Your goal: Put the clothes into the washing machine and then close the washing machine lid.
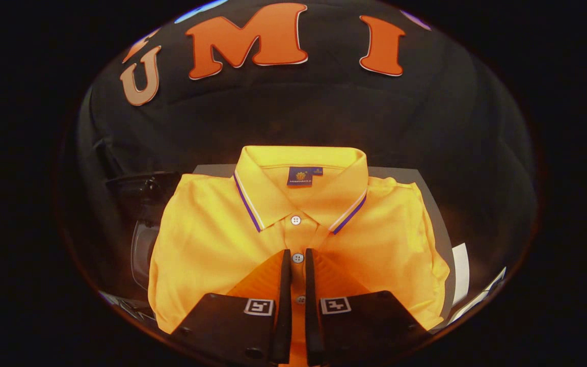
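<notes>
A folded yellow polo shirt (212, 244) lies flat on a grey board (433, 214), its collar with a striped edge pointing away from me. My gripper (297, 255) hangs over the shirt's button placket, just short of the collar. Its fingers stand almost together with only a narrow slit between them, and the placket shows flat through that slit, not pinched. To the left of the shirt sits a dark machine-like body (140, 191) with a rounded grey rim (141, 255); the shirt's left side hides part of it.
White sheets (460, 272) lie to the right of the grey board. The booth's black cloth wall (293, 117) rises close behind the shirt.
</notes>
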A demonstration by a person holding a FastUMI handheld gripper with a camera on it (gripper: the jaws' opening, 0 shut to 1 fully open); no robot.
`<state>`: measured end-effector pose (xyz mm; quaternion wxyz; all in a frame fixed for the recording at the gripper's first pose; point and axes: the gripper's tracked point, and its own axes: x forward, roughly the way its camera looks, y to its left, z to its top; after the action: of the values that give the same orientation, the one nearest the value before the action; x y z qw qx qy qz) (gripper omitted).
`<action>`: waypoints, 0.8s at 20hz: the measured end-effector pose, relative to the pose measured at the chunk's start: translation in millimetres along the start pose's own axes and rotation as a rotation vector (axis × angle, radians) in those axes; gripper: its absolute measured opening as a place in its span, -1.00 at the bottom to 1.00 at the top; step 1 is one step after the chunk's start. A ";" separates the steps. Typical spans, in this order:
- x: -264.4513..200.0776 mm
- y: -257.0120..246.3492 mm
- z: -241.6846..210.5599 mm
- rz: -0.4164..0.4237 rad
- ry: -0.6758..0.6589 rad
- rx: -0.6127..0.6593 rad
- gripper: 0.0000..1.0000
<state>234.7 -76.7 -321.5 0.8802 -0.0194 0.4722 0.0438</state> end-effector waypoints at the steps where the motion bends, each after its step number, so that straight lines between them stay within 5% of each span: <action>1: 0.5 1.2 -1.2 0.005 0.015 -0.002 -0.60; 4: -0.5 0.7 0.5 0.017 0.020 -0.015 -0.78; 16: -4.1 -0.5 1.0 0.108 -0.115 0.022 -0.79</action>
<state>233.3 -77.4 -317.5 0.9024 0.0181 0.4216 0.0872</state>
